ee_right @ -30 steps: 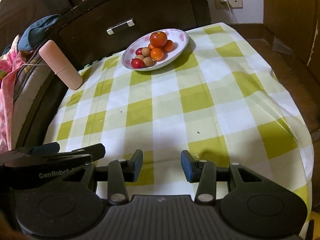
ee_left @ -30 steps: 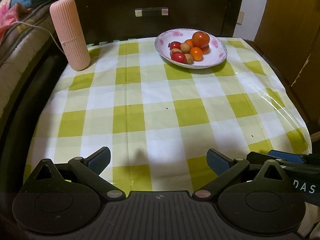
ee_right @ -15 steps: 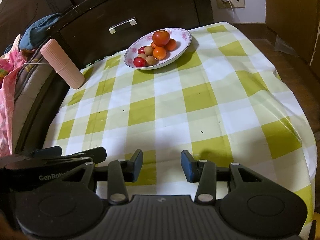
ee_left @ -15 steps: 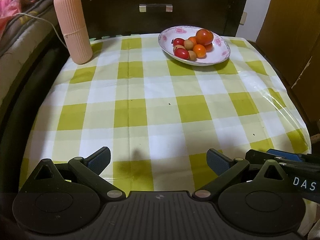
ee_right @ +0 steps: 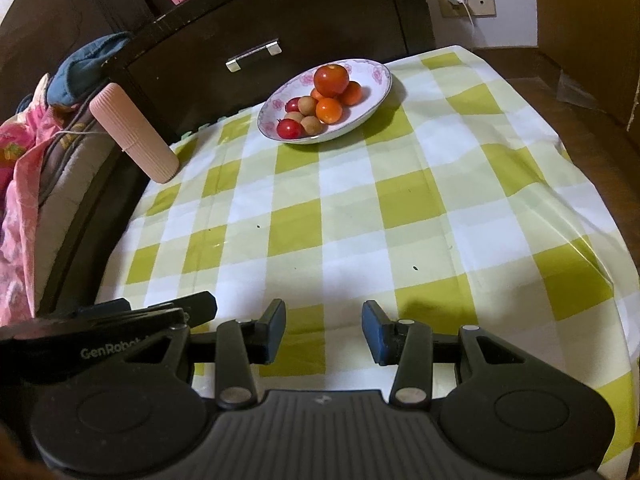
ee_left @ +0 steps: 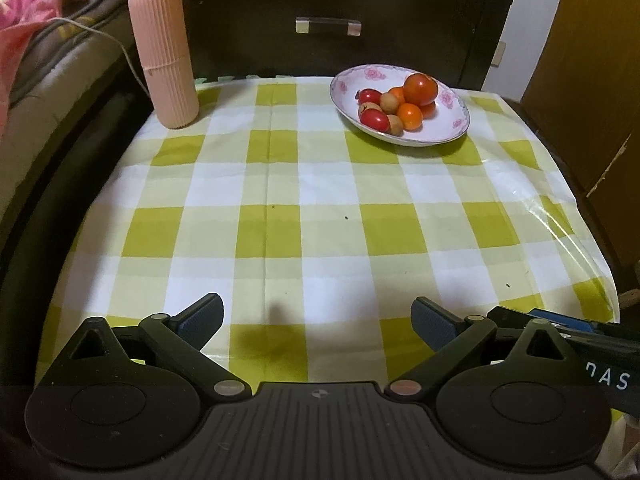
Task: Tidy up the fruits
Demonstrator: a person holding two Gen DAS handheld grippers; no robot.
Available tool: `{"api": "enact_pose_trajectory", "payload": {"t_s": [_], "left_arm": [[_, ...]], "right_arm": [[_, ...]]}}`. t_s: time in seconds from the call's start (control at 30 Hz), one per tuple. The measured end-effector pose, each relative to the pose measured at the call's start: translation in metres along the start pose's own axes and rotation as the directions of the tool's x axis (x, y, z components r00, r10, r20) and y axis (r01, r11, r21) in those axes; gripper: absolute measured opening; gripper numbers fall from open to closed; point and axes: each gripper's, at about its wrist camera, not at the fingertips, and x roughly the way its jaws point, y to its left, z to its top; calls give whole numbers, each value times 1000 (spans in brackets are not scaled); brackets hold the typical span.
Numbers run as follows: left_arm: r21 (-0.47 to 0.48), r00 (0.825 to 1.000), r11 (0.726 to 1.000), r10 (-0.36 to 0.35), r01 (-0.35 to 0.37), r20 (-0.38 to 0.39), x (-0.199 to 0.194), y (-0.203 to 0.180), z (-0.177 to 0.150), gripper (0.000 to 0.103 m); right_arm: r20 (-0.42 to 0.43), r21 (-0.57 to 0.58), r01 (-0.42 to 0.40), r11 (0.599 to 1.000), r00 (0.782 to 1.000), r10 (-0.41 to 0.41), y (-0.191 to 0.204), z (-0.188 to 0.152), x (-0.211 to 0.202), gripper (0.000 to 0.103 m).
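A white floral bowl [ee_left: 454, 126] [ee_right: 378, 76] stands at the far side of the checked tablecloth [ee_left: 320, 208] [ee_right: 360, 208]. It holds a big red tomato [ee_left: 420, 89] [ee_right: 331, 80], small orange fruits [ee_left: 409, 116], red cherry tomatoes [ee_left: 375, 119] [ee_right: 289, 129] and tan round fruits [ee_right: 308, 105]. My left gripper [ee_left: 316, 316] hovers wide open over the near edge, nothing between its fingers. My right gripper [ee_right: 324, 326] is beside it, open with a narrower gap and empty. Both are far from the bowl.
A tall pink ribbed case [ee_left: 164, 52] [ee_right: 134, 132] stands at the far left corner. A dark drawer cabinet [ee_left: 328, 28] rises behind the table. Bedding [ee_right: 24, 168] lies to the left, a wooden panel [ee_left: 580, 80] to the right.
The left wrist view has rolled slightly, so the pink case and bowl sit further right in frame. Both grippers stay in place with unchanged openings.
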Motion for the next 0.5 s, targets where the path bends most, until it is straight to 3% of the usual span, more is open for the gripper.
{"api": "enact_pose_trajectory", "payload": {"t_s": [0.5], "left_arm": [[-7, 999, 1000, -11, 11, -30, 7, 3, 0, 103]], "right_arm": [[-10, 4, -3, 1000, 1000, 3, 0, 0, 4, 41]]}}
